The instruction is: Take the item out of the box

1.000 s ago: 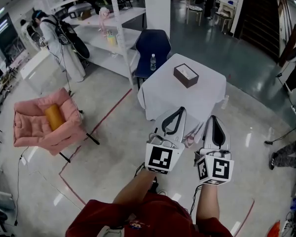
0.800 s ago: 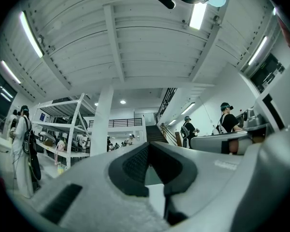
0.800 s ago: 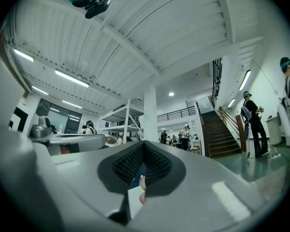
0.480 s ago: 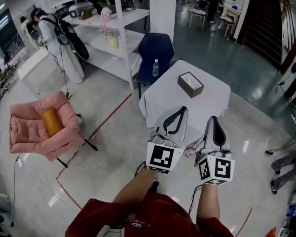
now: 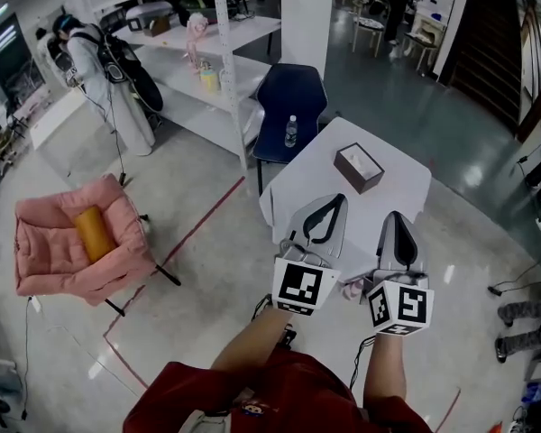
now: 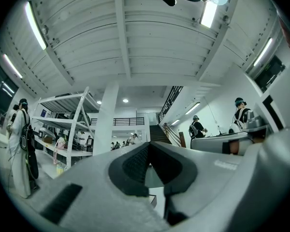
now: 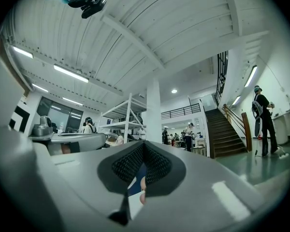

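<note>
Jaws meet, empty, on left gripper [image 5: 331,199] and right gripper [image 5: 396,216]; box [image 5: 359,167] sits on table [image 5: 314,165]

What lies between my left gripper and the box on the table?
Only bare white tablecloth separates the left gripper from the box, as the head view shows.

Square table [image 5: 311,163] draped in a white cloth, carrying one open-topped brown box [image 5: 360,167] near its far right side. The table stands on a glossy grey floor [image 5: 207,278] marked with red tape lines [image 5: 201,216]. Also on the floor: a dark blue chair [image 5: 291,93] at the table's far edge with a bottle [image 5: 291,131] on its seat, a pink armchair [image 5: 68,251] holding a yellow cushion [image 5: 92,232], and white shelving [image 5: 218,41].
</note>
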`<state>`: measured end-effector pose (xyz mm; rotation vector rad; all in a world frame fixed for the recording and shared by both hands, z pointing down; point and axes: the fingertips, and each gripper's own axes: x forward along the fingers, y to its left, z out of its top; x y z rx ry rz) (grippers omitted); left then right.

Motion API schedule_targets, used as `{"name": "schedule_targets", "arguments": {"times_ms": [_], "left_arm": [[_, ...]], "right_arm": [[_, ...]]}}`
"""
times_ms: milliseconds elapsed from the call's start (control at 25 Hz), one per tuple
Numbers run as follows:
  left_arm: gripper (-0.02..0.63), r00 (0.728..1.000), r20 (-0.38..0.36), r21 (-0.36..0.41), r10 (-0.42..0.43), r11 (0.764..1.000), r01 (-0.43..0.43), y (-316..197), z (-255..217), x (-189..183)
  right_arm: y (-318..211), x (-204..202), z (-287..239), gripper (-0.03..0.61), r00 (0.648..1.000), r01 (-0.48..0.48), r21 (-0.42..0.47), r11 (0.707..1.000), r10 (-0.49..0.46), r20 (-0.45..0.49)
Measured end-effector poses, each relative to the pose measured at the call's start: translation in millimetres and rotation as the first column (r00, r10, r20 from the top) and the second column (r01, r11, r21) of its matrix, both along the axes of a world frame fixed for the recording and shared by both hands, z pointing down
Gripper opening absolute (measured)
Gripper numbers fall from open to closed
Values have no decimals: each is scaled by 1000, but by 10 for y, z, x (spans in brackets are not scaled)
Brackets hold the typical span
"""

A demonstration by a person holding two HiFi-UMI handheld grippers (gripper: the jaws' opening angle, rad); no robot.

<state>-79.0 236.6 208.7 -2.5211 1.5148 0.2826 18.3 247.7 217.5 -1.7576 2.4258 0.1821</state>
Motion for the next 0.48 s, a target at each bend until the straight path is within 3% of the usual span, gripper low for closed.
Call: {"name": "schedule_targets", "arguments": {"times_ms": [480], "left_arm": [[2, 1000, -6, 0, 31, 1000, -31, -738, -19, -277]], "right_arm": [[-713, -267, 32, 0, 999, -35, -6, 999, 35, 10]]}}
